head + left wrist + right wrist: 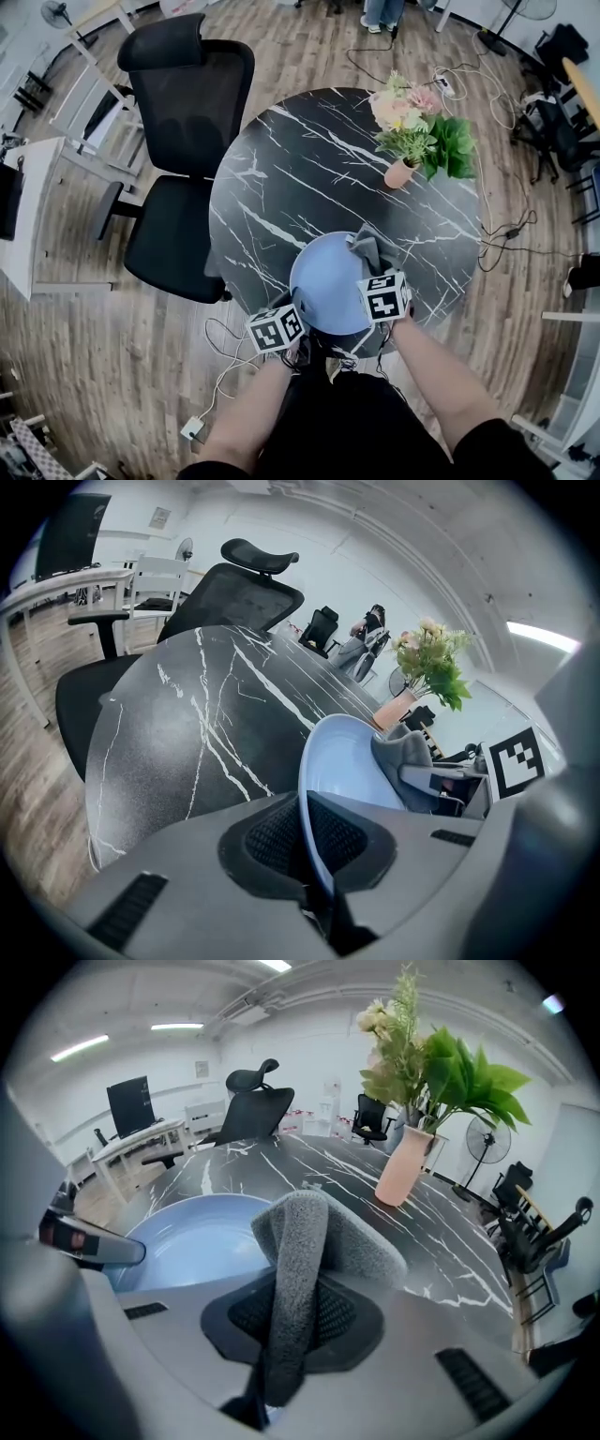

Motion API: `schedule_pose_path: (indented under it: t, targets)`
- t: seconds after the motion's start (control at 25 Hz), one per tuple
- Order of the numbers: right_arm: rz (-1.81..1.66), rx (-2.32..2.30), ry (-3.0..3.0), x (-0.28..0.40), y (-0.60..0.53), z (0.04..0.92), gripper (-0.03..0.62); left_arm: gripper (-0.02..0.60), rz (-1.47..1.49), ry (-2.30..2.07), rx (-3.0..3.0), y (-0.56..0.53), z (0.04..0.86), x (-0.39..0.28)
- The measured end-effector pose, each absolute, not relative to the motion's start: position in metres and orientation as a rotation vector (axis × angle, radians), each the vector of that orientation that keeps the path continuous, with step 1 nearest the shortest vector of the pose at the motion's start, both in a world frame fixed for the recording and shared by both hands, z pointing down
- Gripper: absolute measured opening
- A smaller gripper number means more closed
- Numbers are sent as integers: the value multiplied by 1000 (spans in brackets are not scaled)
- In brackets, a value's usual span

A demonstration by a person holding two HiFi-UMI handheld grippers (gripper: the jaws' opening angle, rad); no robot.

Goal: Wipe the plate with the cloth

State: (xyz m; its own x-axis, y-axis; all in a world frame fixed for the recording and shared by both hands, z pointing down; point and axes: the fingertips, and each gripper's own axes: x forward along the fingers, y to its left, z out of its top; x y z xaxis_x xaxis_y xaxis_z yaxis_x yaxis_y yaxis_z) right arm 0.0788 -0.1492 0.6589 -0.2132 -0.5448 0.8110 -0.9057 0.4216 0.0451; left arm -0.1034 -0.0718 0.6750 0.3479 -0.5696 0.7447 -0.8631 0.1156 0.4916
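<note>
Left gripper [313,850]: jaws clamped on near rim of plate [342,761]. Right gripper [286,1326]: jaws pinched on fold of grey cloth [314,1232]. Cloth bunched over plate's rim, at plate's upper right in head view. Plate: light blue, lower centre of head view, at near edge of round black marble table [309,178]; holds nothing else. Pink vase [400,174], upper right: flowers plus green leaves. Count: 1 plate, 1 cloth, 1 vase, 1 black office chair [183,141] at left, 2 grippers.
</note>
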Motion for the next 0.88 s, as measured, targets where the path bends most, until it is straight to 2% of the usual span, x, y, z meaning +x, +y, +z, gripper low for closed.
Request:
schedule_pose_path:
  t: [0.44, 0.88]
  targets:
    - [549, 1276, -1933, 72, -147, 642, 58, 37, 349, -1357, 1560, -72, 674, -103]
    - [777, 833, -2020, 2, -68, 666, 58, 37, 345, -1376, 1549, -72, 674, -103]
